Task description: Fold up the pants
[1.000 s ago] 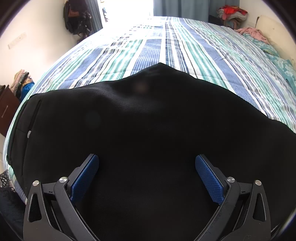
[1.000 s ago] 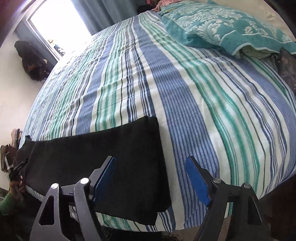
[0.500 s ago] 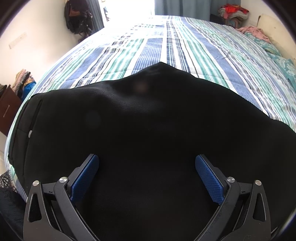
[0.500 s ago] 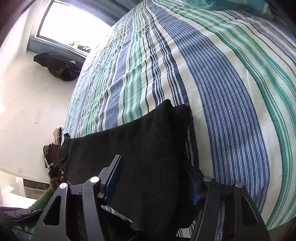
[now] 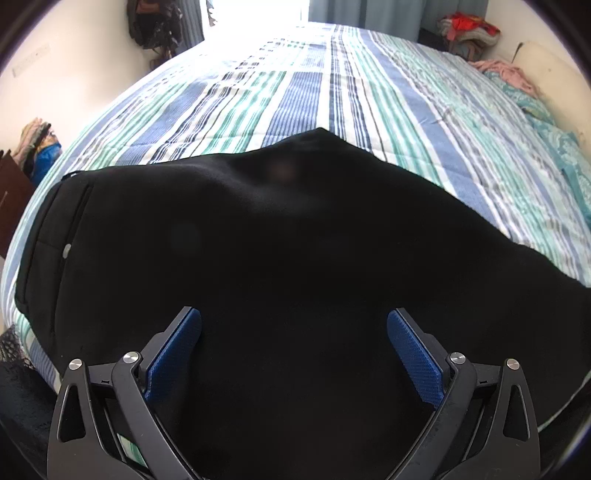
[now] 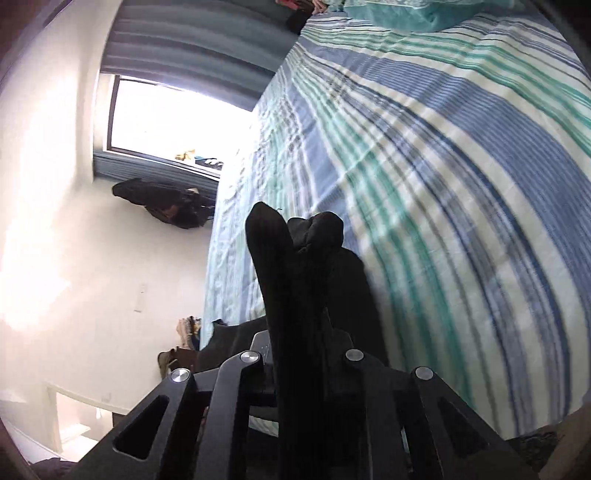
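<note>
From the left wrist view, a dark wooden cabinet point(image 5: 11, 192) stands at the far left beside the bed, with a heap of coloured clothes point(image 5: 37, 142) behind it. The black pants point(image 5: 295, 258) lie spread flat across the near part of the striped bedsheet point(image 5: 314, 85), their waistband and a small button at the left end, a peak in their far edge near the middle. The left gripper point(image 5: 294, 334) hangs over the near part of the pants with its jaws spread wide, the blue pads point(image 5: 173, 354) apart and nothing pinched between them; whether the tips touch the cloth cannot be told. Farther off, dark bags point(image 5: 155, 22) hang on the left wall by a bright window, and at the far right a pile of red and grey laundry point(image 5: 467, 31) sits beyond the bed.

In the right wrist view, the scene is rolled on its side. A pale wall fills the left, with the window point(image 6: 173, 114) and the hanging bags point(image 6: 166, 203) on it. In the middle the right gripper point(image 6: 301, 332) has its jaws closing on a bunched end of the pants point(image 6: 291, 266), which stands up between them in two dark folds, lifted off the sheet. The striped bedsheet point(image 6: 461, 184) sweeps across the right, with a teal patterned pillow point(image 6: 399, 14) at the far top edge.
</note>
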The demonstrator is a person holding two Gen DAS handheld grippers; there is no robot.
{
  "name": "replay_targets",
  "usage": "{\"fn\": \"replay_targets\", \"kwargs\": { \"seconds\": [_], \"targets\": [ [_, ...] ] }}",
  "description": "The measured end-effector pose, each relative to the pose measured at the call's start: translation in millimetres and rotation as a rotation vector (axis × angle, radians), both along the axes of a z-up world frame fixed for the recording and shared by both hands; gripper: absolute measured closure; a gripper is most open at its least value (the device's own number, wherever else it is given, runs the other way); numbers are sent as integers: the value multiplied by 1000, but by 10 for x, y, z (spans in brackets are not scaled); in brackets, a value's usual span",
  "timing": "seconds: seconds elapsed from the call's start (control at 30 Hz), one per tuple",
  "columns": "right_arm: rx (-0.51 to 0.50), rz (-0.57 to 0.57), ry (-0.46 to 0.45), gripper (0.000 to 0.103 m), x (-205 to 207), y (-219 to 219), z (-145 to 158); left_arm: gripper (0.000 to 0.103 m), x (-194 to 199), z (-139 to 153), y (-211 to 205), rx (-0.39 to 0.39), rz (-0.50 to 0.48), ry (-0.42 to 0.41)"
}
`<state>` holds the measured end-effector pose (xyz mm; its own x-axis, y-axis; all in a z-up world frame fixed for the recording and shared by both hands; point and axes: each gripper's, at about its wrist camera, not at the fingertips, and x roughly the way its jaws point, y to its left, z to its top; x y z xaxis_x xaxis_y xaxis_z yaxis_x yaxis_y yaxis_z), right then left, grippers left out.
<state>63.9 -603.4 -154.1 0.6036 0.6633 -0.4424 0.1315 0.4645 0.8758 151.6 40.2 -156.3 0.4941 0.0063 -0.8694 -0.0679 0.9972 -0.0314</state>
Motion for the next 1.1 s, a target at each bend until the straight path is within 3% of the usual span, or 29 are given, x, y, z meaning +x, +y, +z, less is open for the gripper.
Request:
{"fn": "replay_targets", "kwargs": {
  "seconds": [0.23, 0.37, 0.47, 0.57, 0.6, 0.67, 0.8, 0.87, 0.93, 1.0, 1.07, 1.1],
  "targets": [
    [201, 119, -80, 88, 288, 1432, 241, 2, -275, 118, 406, -101, 43, -68],
    [205, 206, -71, 88, 584, 2446, 173, 2, -267, 160, 623, -166, 99, -82],
    [168, 249, -47, 88, 797, 3167, 66, 2, -282, 173, 724, -205, 126, -88],
    [50, 298, -22, 85, 954, 3843, -39, 2, -298, 156, 743, -213, 126, -81],
    [-28, 316, -11, 80, 974, 4060, -70, 2, -303, 153, 729, -211, 118, -78],
    [-122, 342, 16, 56, 987, 4383, -161, 2, -335, 175, 692, -204, 96, -83],
    [-206, 327, -84, 50, 866, 4402, 64, 2, -417, 285, 648, -243, 54, -120],
    [-322, 304, -161, 35, 700, 4185, 272, 2, -453, 357, 559, -286, 9, -134],
    [-446, 278, -225, 32, 464, 3971, 421, 3, -500, 432, 372, -324, -73, -148],
    [-529, 245, -251, 32, 214, 3701, 454, 10, -558, 473, 87, -315, -183, -148],
    [-577, 194, -245, 32, -92, 3452, 410, 33, -579, 456, -188, -279, -277, -120],
    [-586, 169, -232, 32, -182, 3369, 397, 35, -585, 420, -307, -261, -311, -99]
  ]
}}
